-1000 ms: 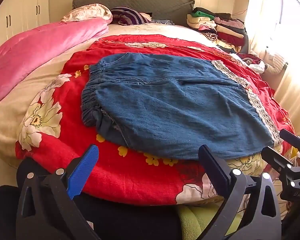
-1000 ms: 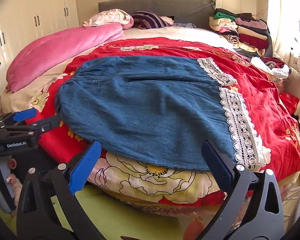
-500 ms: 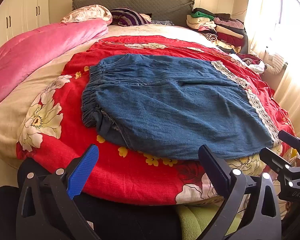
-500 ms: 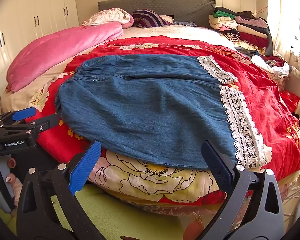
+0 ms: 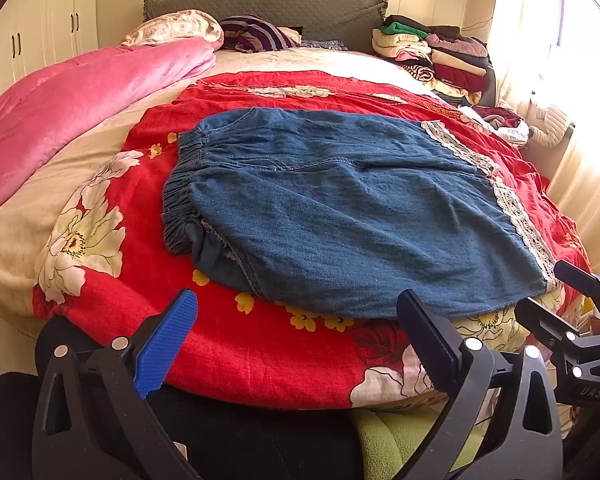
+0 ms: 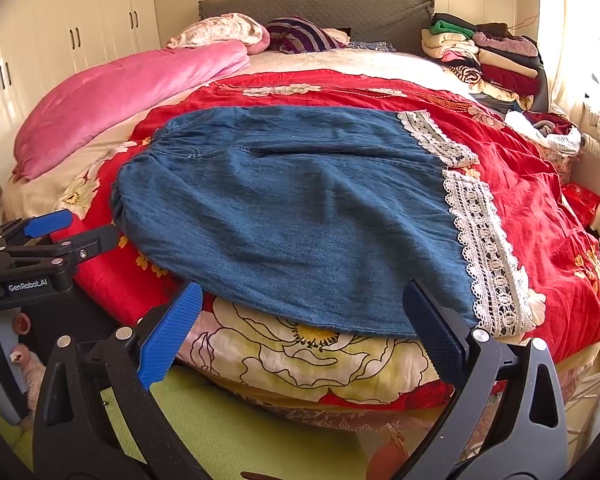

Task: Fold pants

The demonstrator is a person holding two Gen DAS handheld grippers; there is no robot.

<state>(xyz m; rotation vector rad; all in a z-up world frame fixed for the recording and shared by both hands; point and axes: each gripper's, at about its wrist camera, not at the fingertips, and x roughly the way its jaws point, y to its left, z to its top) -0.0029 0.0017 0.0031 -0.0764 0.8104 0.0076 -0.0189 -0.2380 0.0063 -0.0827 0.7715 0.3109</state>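
Blue denim pants (image 5: 352, 208) with white lace hems (image 6: 484, 248) lie folded lengthwise on the red floral bedspread (image 5: 236, 344), waistband to the left, hems to the right. They also show in the right wrist view (image 6: 300, 208). My left gripper (image 5: 296, 332) is open and empty, just short of the bed's near edge, below the pants' waist end. My right gripper (image 6: 300, 332) is open and empty, just short of the pants' near edge by the hem end. Each gripper shows in the other's view: right (image 5: 572, 304), left (image 6: 64, 232).
A pink quilt (image 5: 72, 100) lies along the bed's left side. Pillows (image 5: 256, 32) sit at the grey headboard. A stack of folded clothes (image 5: 432, 52) is at the back right. Loose clothes (image 6: 548, 132) lie at the right edge by the curtain. Wardrobes (image 6: 72, 40) stand left.
Both grippers have shifted slightly; the pants appear a little lower in both views. Both stay open and the pants have not moved.
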